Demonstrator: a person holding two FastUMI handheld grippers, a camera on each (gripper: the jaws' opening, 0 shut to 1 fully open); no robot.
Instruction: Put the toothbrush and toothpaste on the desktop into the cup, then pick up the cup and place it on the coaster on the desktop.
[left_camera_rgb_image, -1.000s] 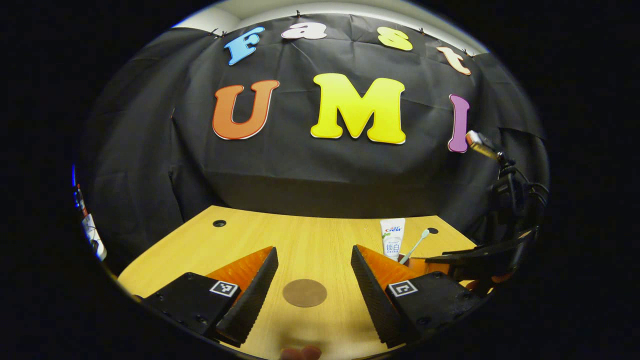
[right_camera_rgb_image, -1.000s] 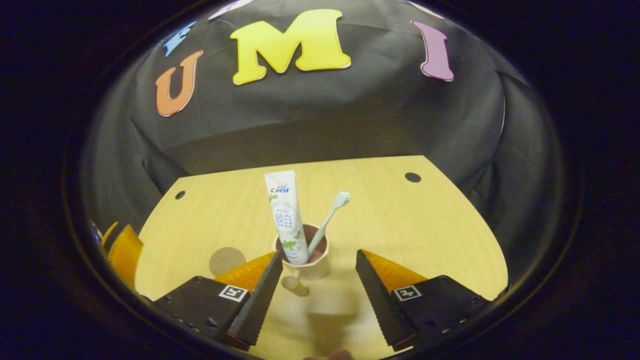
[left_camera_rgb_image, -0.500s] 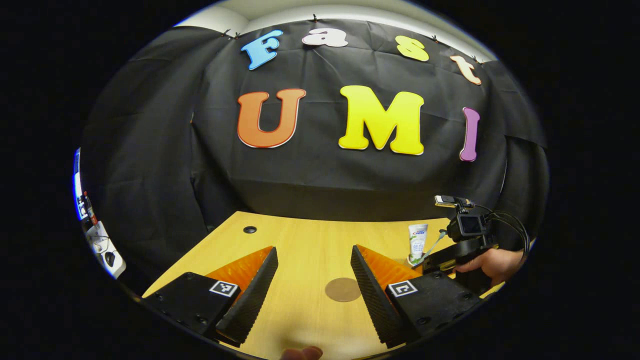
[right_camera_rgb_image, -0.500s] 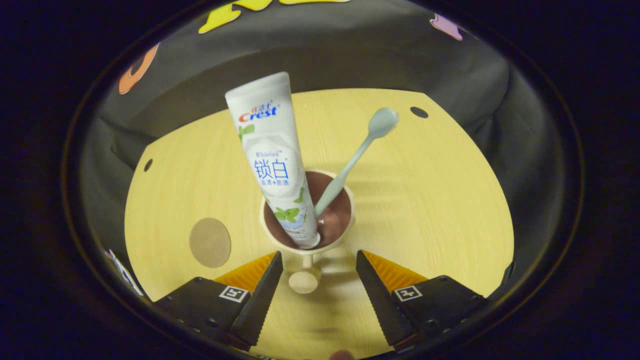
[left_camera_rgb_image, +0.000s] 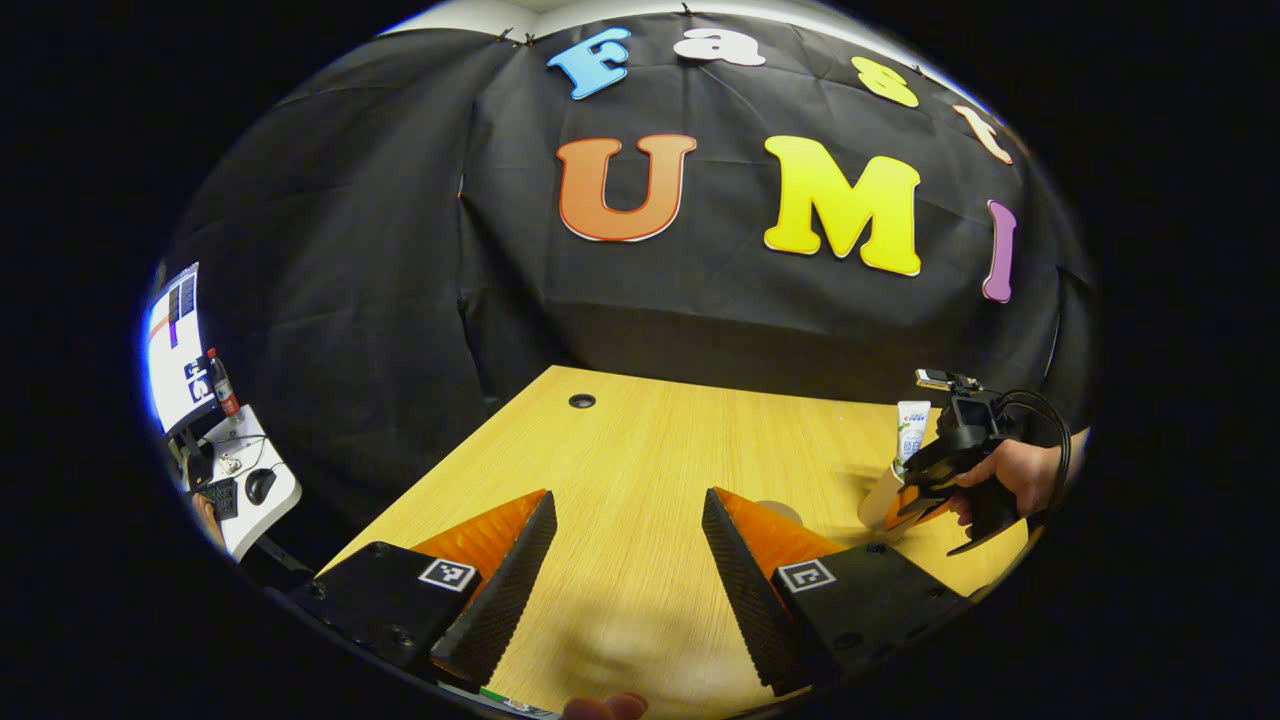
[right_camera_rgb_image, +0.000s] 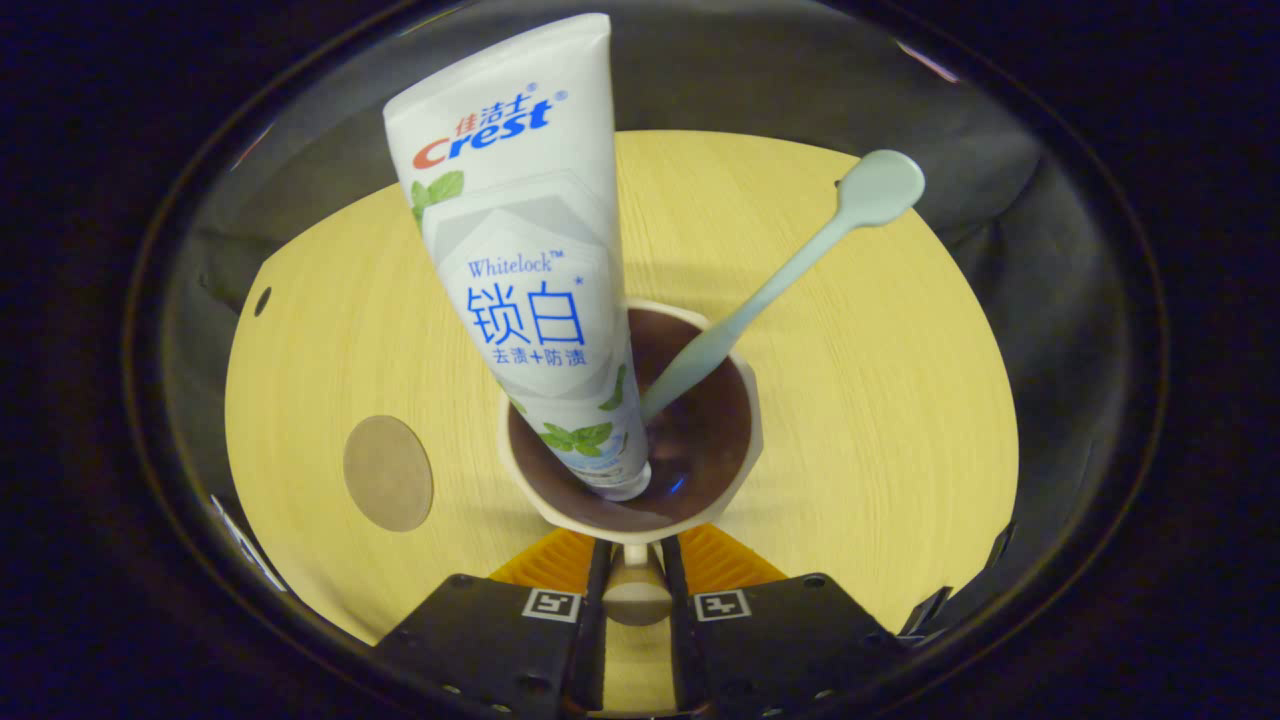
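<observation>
The right tool (right_camera_rgb_image: 634, 590) pinches the knobbed handle of a cream cup with a dark brown inside (right_camera_rgb_image: 632, 440), both fingers pressed against the knob, on a light wooden bench (right_camera_rgb_image: 860, 400). Standing in the cup are a white toothpaste tube with blue lettering (right_camera_rgb_image: 525, 250), leaning left, and a pale green toothbrush (right_camera_rgb_image: 775, 285), leaning right with its head up. A round brown coaster (right_camera_rgb_image: 388, 473) lies flat on the bench to the cup's left, well apart from it. In the left gripper view, the left tool (left_camera_rgb_image: 625, 570) hovers with its fingers spread wide over bare bench (left_camera_rgb_image: 640, 450), holding nothing; off to its right a hand (left_camera_rgb_image: 1010, 475) grips the right tool (left_camera_rgb_image: 920, 495) at the cup (left_camera_rgb_image: 882, 497).
</observation>
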